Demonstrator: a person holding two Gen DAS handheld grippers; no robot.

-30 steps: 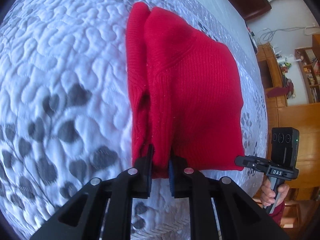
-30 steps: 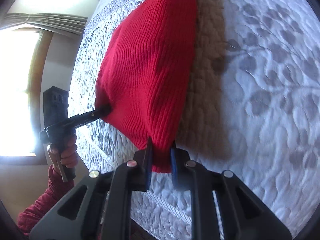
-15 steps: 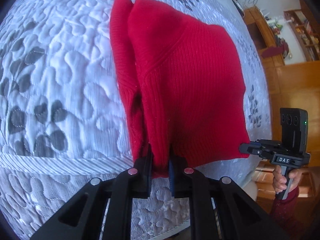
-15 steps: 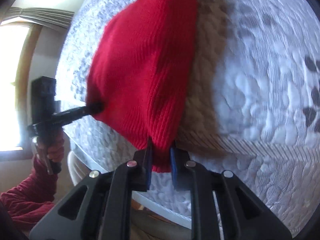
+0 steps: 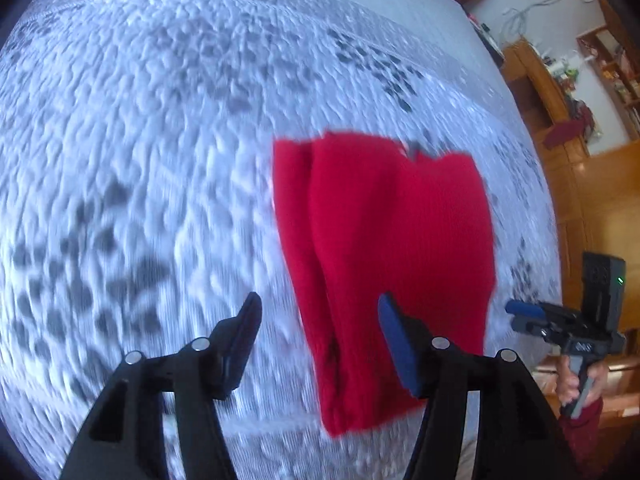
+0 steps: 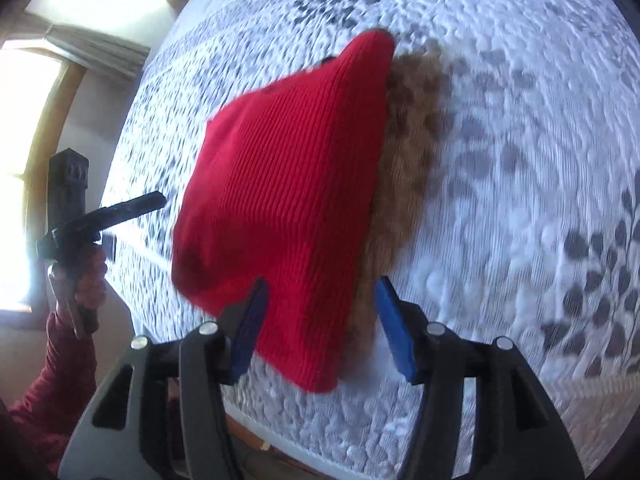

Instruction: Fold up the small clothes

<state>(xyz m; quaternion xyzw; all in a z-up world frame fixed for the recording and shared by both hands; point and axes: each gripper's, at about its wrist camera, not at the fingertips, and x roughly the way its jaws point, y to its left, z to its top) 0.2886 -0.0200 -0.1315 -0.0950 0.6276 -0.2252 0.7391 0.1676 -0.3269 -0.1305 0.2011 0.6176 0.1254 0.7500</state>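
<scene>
We note both claws have just been opening, left claw (image 5: 320,320) and right claw (image 6: 320,300) now parted and gripping nothing, with the folded red sweater (image 5: 384,264) lying on the bed (image 5: 160,160) near its front edge, long axis running away from us.

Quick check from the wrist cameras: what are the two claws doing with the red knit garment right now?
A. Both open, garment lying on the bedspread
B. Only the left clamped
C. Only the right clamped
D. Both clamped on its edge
A: the left claw and right claw have just been opening; neither one's pads press the red knit garment, which lies folded on the bedspread.
</scene>
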